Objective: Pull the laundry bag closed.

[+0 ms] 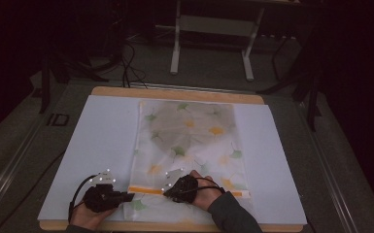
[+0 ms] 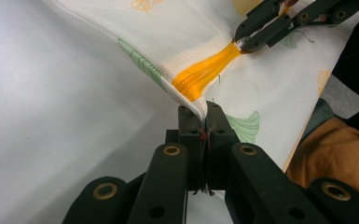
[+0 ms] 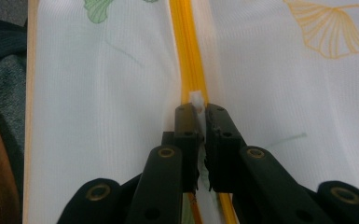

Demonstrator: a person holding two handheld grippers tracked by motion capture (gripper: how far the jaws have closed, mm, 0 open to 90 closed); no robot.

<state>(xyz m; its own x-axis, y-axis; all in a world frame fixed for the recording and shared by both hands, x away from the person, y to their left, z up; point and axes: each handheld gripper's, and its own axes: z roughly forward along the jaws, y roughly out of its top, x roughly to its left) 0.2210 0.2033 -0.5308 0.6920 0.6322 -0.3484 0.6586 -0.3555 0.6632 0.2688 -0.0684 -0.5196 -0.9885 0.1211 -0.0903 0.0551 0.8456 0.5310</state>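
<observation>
A white mesh bag (image 1: 189, 141) printed with green and orange leaves lies flat on the white mat. An orange zipper (image 1: 145, 190) runs across its near end. My left gripper (image 1: 130, 196) is shut on the bag's left edge, just past the zipper's end (image 2: 204, 116), and lifts the fabric (image 2: 177, 32) a little. My right gripper (image 1: 167, 192) is shut on the small white zipper pull (image 3: 196, 99), on the orange zipper (image 3: 186, 46) a short way along from the left end. In the left gripper view the right gripper (image 2: 242, 43) shows at the top right, pinching the zipper (image 2: 210, 70).
The white mat (image 1: 107, 136) covers a wooden table whose edge (image 1: 175, 92) shows at the far side. A white-legged frame (image 1: 213, 43) and floor cables (image 1: 131, 63) lie beyond it. Dark stands flank the table on both sides. An orange garment (image 2: 335, 158) sits close behind the left gripper.
</observation>
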